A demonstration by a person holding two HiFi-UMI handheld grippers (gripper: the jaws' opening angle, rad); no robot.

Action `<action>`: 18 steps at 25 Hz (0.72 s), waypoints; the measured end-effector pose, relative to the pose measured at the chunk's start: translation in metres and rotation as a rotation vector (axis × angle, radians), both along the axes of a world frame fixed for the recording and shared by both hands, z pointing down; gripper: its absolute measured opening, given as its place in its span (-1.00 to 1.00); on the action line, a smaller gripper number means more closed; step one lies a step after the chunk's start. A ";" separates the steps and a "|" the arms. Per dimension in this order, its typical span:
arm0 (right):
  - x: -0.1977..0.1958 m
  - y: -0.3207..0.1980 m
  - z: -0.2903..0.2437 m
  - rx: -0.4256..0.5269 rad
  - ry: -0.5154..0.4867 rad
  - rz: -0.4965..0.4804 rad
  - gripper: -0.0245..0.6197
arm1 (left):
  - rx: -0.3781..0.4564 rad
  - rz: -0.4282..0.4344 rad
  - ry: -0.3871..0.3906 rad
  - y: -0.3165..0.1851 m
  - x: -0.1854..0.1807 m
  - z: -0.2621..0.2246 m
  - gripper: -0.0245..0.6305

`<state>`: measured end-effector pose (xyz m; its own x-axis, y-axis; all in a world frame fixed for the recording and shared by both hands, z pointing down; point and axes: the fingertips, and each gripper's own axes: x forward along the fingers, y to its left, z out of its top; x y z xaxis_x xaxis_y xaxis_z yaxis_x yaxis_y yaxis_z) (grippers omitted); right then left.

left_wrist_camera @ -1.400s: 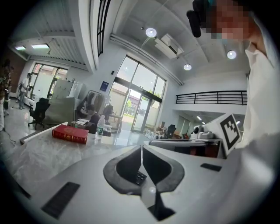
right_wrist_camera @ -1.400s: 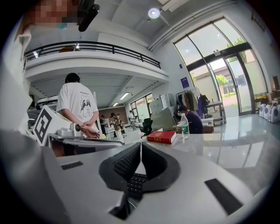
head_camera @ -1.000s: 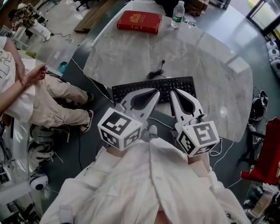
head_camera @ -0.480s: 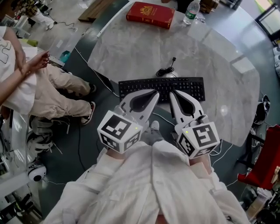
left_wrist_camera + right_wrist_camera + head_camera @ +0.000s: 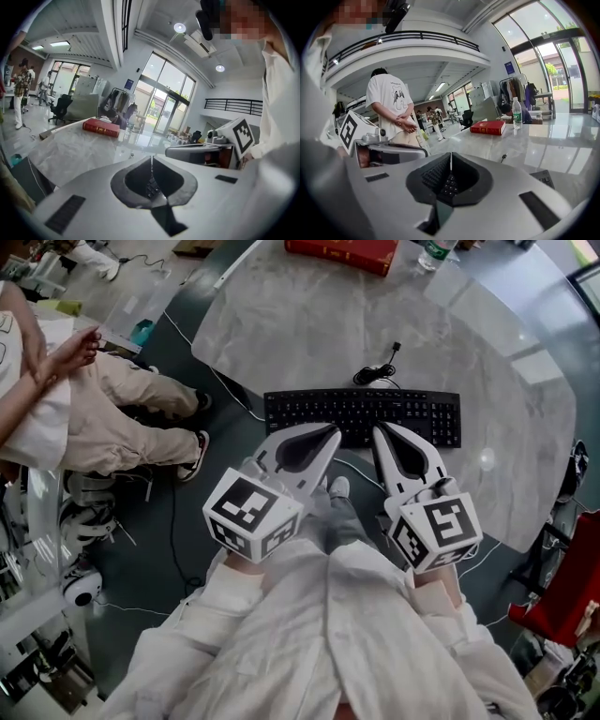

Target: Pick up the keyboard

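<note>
Keyboard not yet lifted, both grippers empty at its near edge

White sleeves fill the bottom of the head view. Above them the left gripper (image 5: 334,430) and the right gripper (image 5: 379,430) each have their jaws pressed together, with nothing pinched between. Their tips are at the near edge of the keyboard (image 5: 394,413); whether they touch it I cannot tell. The keyboard lies flat at the centre of the frame on the marble table (image 5: 281,343), its cable (image 5: 377,377) coiled just behind. Farther, at the top edge, are a red book (image 5: 342,249) and a bottle (image 5: 436,249). I judge that only the approach is made: opening the jaws, gripping and lifting all remain.
</note>
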<state>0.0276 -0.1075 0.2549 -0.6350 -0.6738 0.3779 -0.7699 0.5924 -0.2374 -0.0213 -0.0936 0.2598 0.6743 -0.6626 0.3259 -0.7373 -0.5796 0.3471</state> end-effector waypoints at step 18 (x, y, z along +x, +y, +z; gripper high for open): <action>-0.013 0.007 0.069 -0.126 0.012 -0.050 -0.83 | -0.099 -0.008 -0.058 0.001 -0.015 0.068 -0.86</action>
<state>0.0144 -0.1007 0.3234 -0.6616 -0.5880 0.4655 -0.7433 0.5964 -0.3031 -0.0360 -0.0928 0.3276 0.6476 -0.6304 0.4280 -0.7619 -0.5389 0.3592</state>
